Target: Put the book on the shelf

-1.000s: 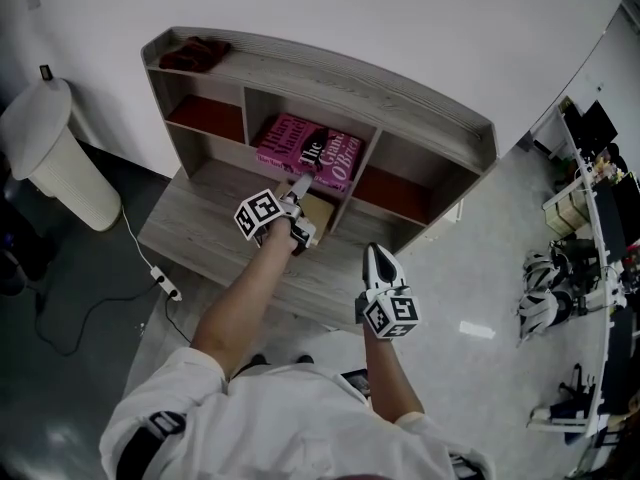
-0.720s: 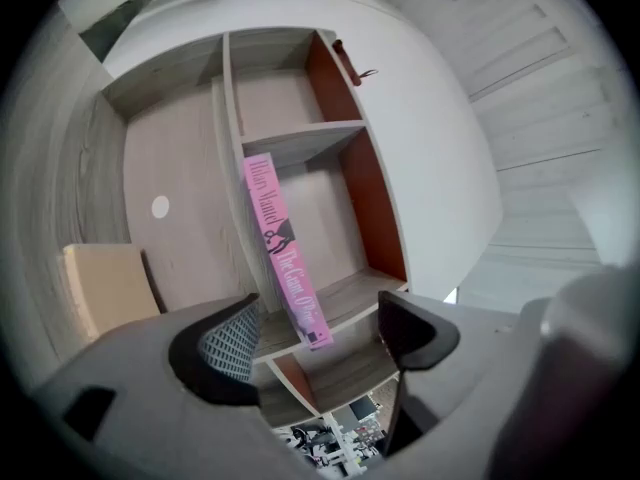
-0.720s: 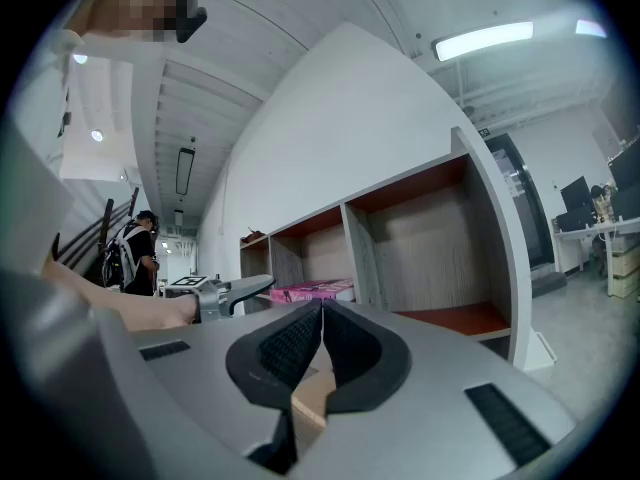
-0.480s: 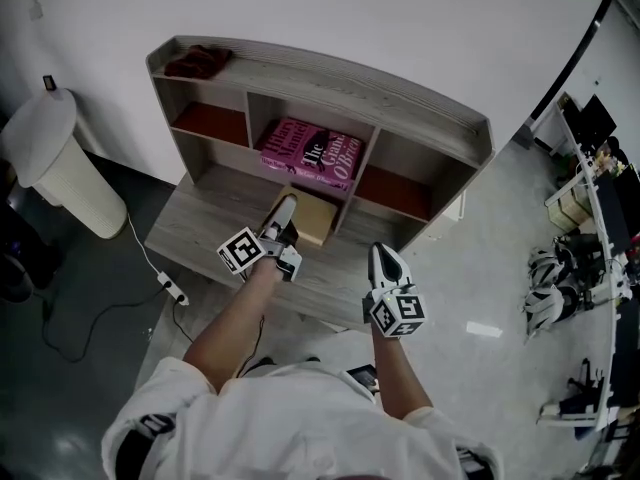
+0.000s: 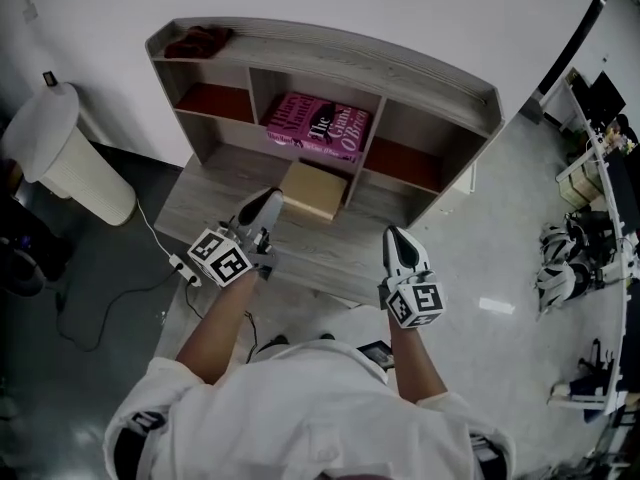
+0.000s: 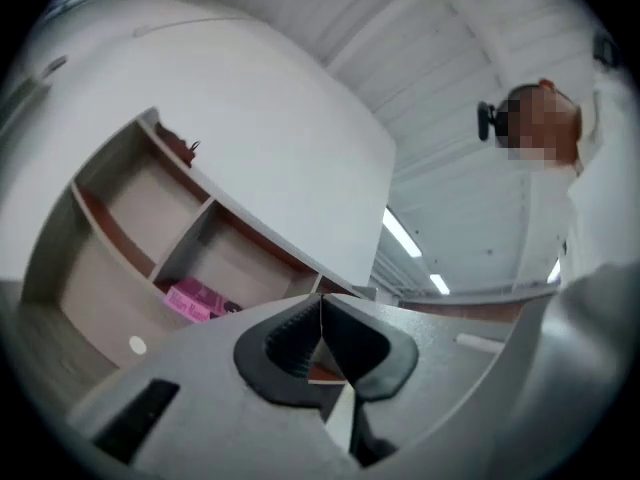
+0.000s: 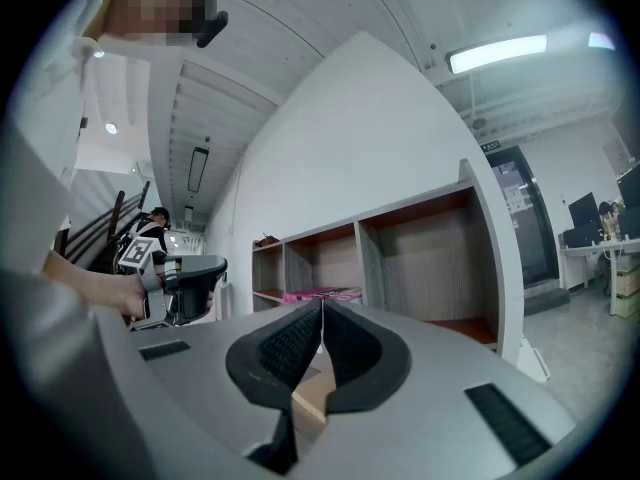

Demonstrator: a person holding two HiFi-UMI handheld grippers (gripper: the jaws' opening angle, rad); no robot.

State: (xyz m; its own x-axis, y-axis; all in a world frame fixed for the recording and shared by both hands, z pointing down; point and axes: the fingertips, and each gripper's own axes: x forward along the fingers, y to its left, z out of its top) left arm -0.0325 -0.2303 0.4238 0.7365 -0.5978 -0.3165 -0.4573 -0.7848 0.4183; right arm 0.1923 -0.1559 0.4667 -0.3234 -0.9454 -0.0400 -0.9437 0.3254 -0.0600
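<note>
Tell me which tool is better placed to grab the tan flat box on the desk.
Left, probably. The left tool, jaws just closed on nothing, lies close beside the tan flat box; the right tool, also shut and empty, sits farther off.

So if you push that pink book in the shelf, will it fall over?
Probably not: the pink book lies flat in the middle compartment of the shelf, so it should slide, not tip. It looks fairly thick, so it is likely stiff and a bit heavy.
</note>
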